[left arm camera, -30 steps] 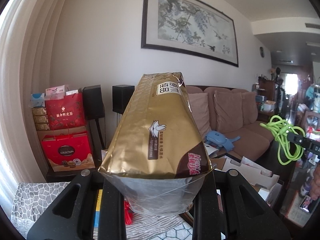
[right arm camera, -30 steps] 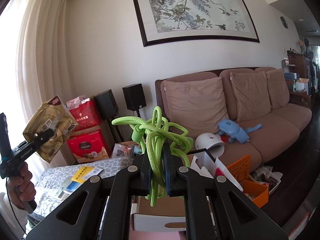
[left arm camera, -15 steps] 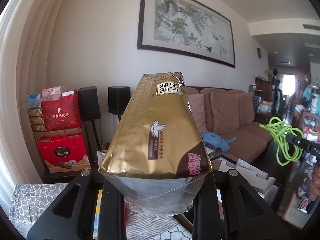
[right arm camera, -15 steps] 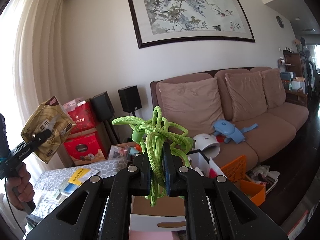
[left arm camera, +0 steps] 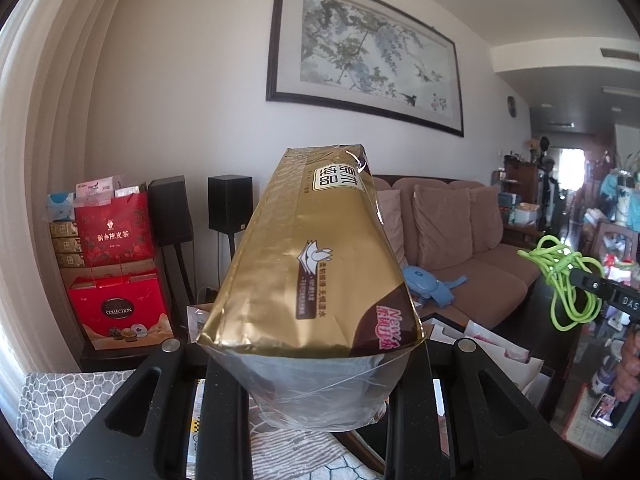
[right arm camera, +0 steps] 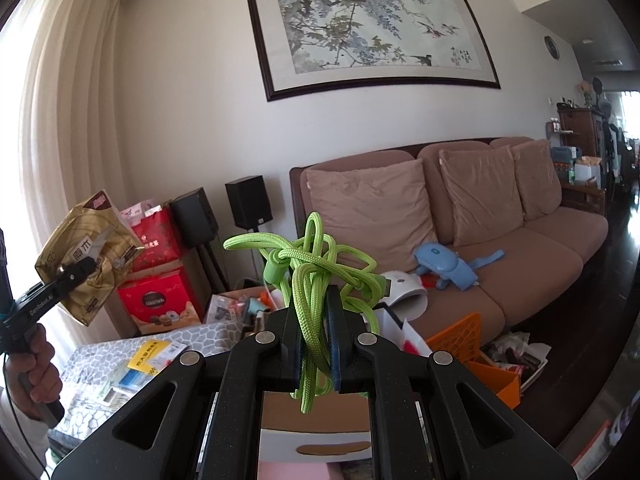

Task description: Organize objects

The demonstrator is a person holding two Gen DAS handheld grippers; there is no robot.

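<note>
One gold foil packet (left arm camera: 312, 264) — one tangled green cord (right arm camera: 316, 264). Two black speakers (right arm camera: 249, 201). Three sofa cushions (right arm camera: 368, 208). One framed painting (right arm camera: 372, 28). One orange crate (right arm camera: 476, 344) — one blue plush toy (right arm camera: 444, 264).

"New" on gold packet (left arm camera: 320, 264), "COLLECTION" on red gift box (left arm camera: 120, 308)
</note>
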